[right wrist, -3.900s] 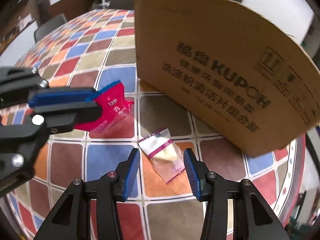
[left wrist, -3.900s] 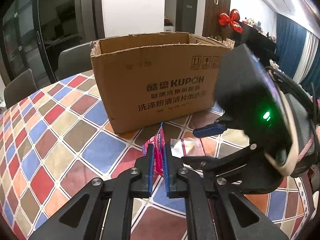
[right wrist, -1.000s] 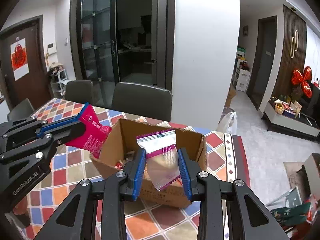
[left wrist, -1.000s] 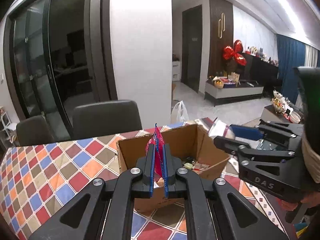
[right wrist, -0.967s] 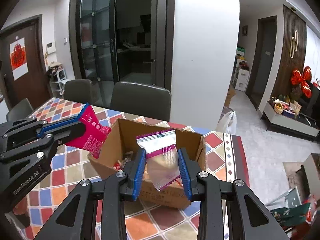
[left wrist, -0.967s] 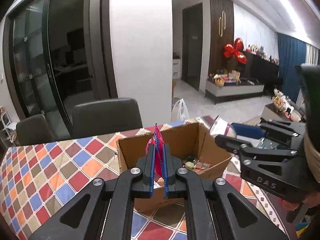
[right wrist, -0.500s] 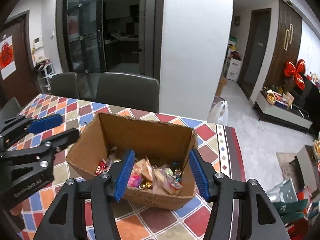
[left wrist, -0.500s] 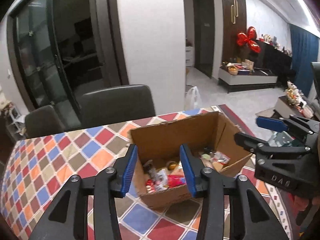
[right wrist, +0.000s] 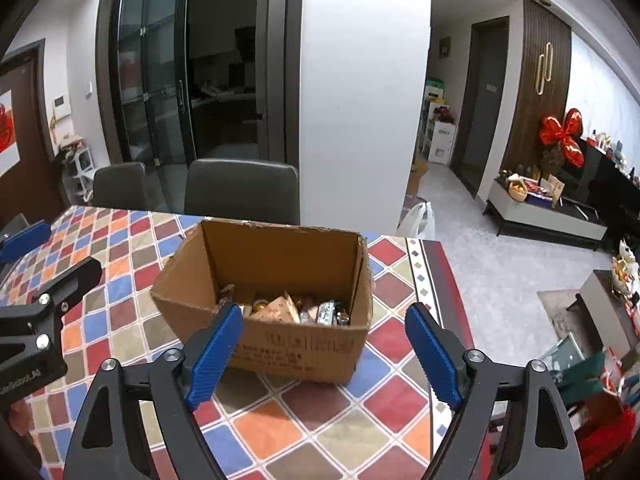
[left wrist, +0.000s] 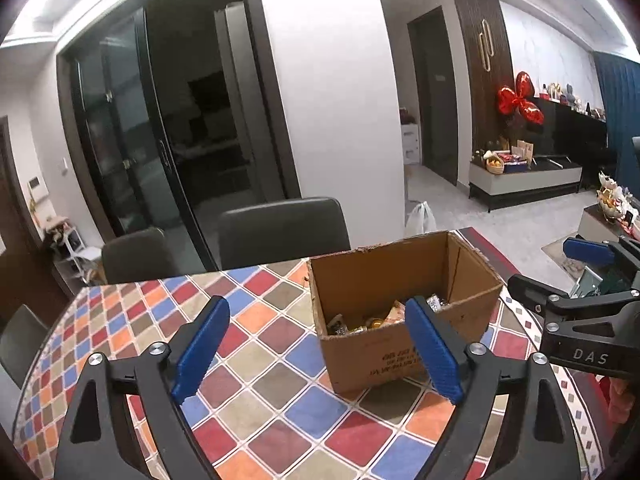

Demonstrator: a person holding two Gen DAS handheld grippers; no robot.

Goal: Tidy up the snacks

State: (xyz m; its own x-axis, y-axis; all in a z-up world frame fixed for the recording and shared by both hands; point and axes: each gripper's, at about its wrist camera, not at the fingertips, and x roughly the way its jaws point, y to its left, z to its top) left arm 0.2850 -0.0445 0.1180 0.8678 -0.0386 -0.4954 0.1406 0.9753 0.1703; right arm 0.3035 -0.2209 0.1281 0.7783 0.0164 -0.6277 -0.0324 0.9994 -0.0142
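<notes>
The left gripper (left wrist: 316, 350) is opening wide, with nothing between its blue pads (left wrist: 200, 346); the right gripper (right wrist: 326, 354) is opening wide too, and it is holding nothing. The cardboard box (right wrist: 280, 332) is sitting on the checkered table (right wrist: 120, 280), and the snacks (right wrist: 296, 310) are lying inside it. The left view is showing the right gripper (left wrist: 560, 272) off to the side of the box (left wrist: 400, 348); the right view is showing more snacks, and a white bag (right wrist: 416, 220) on the floor.
</notes>
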